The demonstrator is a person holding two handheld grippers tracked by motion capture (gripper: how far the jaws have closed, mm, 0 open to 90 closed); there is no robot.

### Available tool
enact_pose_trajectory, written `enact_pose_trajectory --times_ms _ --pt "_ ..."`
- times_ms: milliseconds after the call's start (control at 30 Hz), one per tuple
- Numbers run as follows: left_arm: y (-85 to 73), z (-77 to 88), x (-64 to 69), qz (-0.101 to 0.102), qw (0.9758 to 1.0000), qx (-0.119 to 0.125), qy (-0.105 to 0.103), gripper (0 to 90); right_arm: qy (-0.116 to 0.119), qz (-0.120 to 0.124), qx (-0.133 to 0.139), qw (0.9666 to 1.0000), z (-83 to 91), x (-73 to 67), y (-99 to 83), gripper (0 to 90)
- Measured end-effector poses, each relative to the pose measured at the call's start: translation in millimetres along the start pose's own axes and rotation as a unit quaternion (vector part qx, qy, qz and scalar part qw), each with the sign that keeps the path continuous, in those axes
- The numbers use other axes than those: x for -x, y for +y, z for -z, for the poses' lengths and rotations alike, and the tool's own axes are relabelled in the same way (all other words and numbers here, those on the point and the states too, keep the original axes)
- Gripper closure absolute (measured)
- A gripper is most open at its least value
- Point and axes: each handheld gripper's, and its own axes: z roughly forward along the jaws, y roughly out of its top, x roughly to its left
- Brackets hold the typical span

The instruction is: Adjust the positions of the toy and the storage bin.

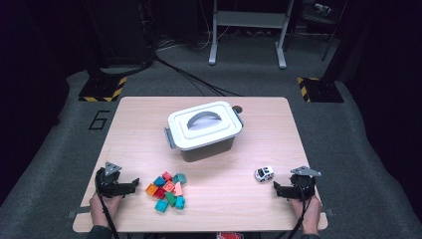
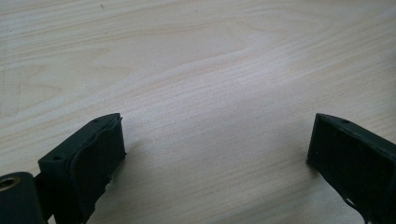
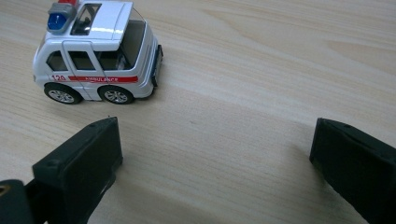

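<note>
Both grippers rest with jaws spread, empty. Right gripper (image 1: pixel 276 188) sits just beside the toy ambulance (image 3: pixel 95 51); left gripper (image 1: pixel 135 184) near the building blocks (image 1: pixel 166 190). Probably best to square up before pinching.

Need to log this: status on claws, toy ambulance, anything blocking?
Both claws open, empty. Right claw near toy ambulance, apart. Nothing between them.
</note>
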Motion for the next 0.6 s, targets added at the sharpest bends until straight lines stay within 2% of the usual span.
enact_pose_trajectory --times_ms 600 --pt "0.1 0.3 -0.1 0.000 1.0000 -0.001 -0.001 4.5 -0.004 0.001 -0.001 1.0000 0.2 -0.4 -0.2 1.2"
